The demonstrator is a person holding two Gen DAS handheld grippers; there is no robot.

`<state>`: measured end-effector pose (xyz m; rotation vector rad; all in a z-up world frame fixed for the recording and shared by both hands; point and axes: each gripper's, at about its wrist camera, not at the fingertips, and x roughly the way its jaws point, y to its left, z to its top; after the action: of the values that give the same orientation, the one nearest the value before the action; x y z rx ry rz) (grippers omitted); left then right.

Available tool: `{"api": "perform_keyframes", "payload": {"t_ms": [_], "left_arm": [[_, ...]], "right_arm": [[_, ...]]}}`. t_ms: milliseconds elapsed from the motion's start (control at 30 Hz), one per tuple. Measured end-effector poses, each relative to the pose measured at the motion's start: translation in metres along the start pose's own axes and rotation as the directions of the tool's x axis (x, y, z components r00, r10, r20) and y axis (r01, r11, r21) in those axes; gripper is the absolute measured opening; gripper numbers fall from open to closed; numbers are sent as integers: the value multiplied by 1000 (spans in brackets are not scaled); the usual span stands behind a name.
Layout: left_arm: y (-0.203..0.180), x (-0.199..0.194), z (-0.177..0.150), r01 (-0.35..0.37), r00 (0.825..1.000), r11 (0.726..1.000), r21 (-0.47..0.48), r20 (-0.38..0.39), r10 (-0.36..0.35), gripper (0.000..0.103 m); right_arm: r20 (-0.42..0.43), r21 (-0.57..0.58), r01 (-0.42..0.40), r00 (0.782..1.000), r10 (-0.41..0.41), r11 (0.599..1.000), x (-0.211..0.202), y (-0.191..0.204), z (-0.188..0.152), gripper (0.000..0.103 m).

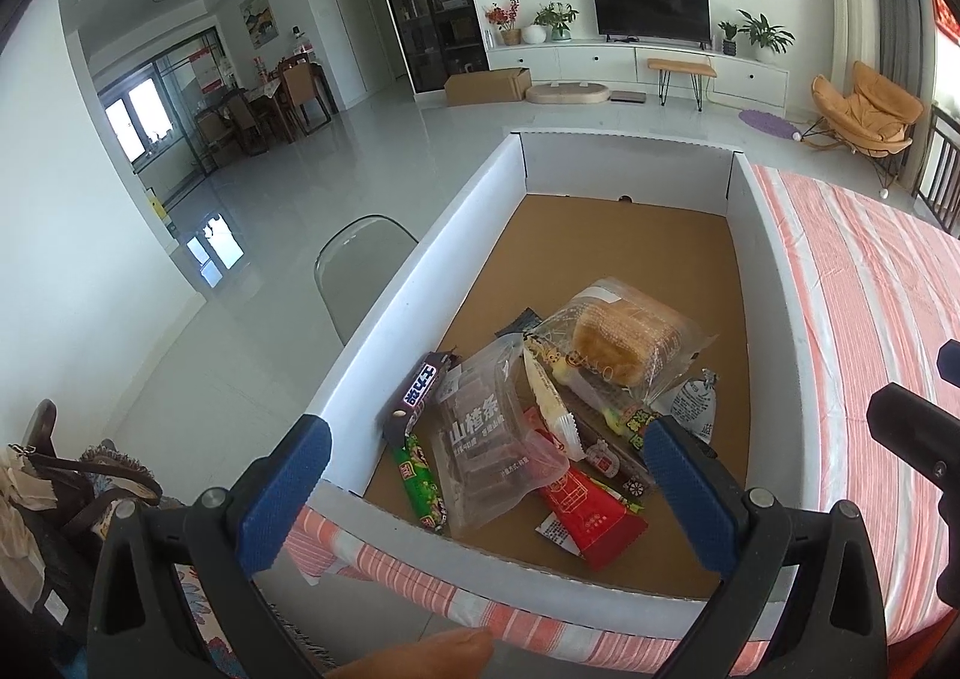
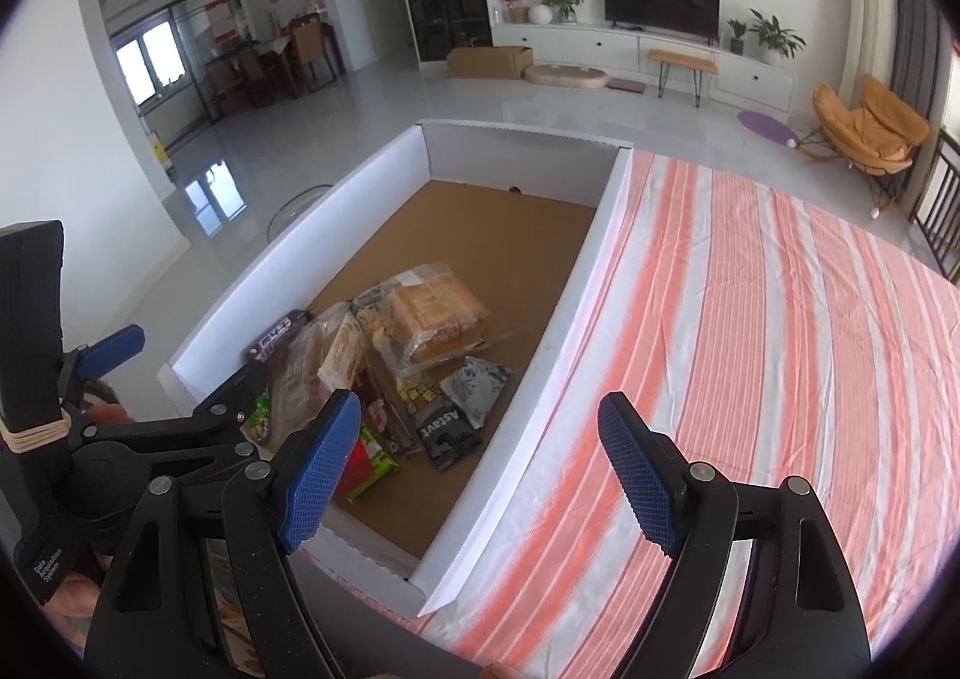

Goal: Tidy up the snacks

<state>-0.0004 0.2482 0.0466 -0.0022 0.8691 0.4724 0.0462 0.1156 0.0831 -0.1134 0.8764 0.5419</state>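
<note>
A white cardboard box (image 1: 456,211) with a brown floor sits on a striped tablecloth. Several snack packets lie piled at its near end: a wrapped bread (image 1: 624,340), a clear hawthorn-strip bag (image 1: 486,439), a dark chocolate bar (image 1: 420,391), a green bar (image 1: 420,484) and a red packet (image 1: 594,523). My left gripper (image 1: 489,490) is open and empty, just above the box's near wall. The box (image 2: 576,331) and bread (image 2: 432,319) show in the right wrist view too. My right gripper (image 2: 480,469) is open and empty over the box's right wall.
The pink-and-white striped tablecloth (image 2: 750,349) spreads to the right of the box. A grey chair back (image 1: 360,259) stands left of the box. A bag (image 1: 72,493) lies at the lower left. The living room floor lies beyond.
</note>
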Motion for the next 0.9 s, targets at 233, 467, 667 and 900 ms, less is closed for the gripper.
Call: {"api": "perform_keyframes", "payload": {"t_ms": [233, 467, 667, 900], "left_arm": [[5, 1, 2, 27, 1000, 1000, -13, -12, -27, 103], [16, -2, 7, 42, 999, 998, -41, -15, -43, 103], [23, -7, 11, 28, 1000, 998, -54, 6, -27, 103], [28, -4, 11, 23, 1000, 997, -71, 3, -23, 103]], "right_arm": [[-16, -5, -10, 1000, 10, 1000, 4, 5, 2, 84], [-26, -19, -22, 999, 22, 1000, 5, 13, 6, 84], [-21, -33, -18, 1000, 17, 999, 2, 18, 10, 84], [-27, -43, -18, 999, 16, 999, 5, 23, 11, 84]]}}
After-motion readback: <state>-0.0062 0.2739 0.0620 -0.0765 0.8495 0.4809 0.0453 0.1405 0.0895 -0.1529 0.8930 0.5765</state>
